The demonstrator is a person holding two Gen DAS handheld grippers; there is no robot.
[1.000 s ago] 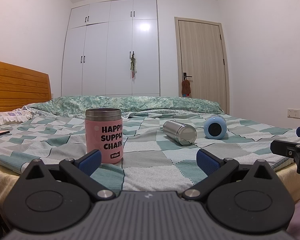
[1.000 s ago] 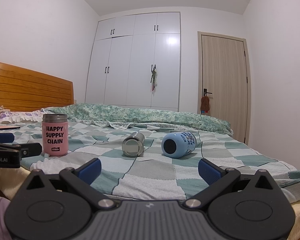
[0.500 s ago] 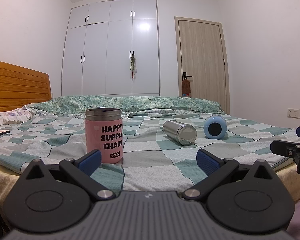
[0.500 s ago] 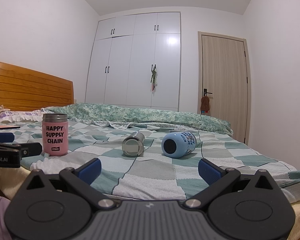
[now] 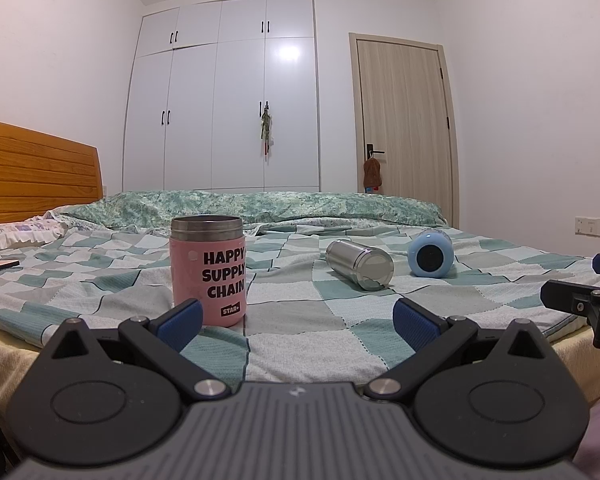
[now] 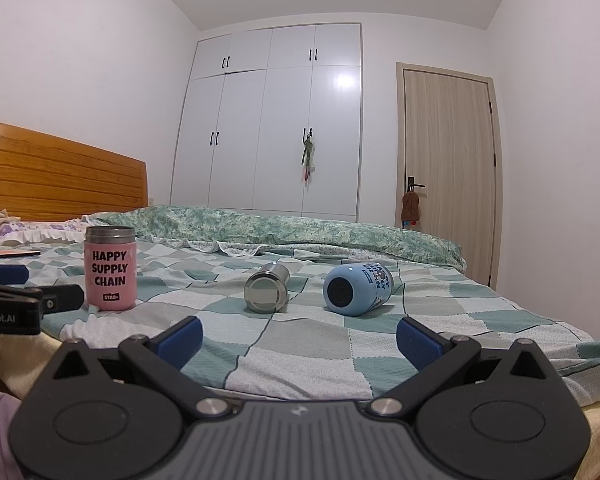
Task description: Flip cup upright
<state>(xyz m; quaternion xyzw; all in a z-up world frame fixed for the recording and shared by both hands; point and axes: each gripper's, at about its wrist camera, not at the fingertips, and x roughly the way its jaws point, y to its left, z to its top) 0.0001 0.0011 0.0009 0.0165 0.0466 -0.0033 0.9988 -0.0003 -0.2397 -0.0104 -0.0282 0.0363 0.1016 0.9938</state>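
Note:
A pink cup (image 5: 207,271) lettered "HAPPY SUPPLY CHAIN" stands upright on the checked bedspread; it also shows in the right wrist view (image 6: 110,268). A steel cup (image 5: 360,265) lies on its side mid-bed, also in the right wrist view (image 6: 267,288). A light blue cup (image 5: 431,254) lies on its side to its right, also in the right wrist view (image 6: 358,289). My left gripper (image 5: 298,322) is open and empty at the near bed edge, just in front of the pink cup. My right gripper (image 6: 299,338) is open and empty, short of the steel and blue cups.
The checked bedspread (image 5: 300,312) covers the bed; a rumpled green quilt (image 5: 260,204) lies along the far side. A wooden headboard (image 5: 32,176) is at the left. A white wardrobe (image 5: 224,96) and a door (image 5: 404,128) stand behind.

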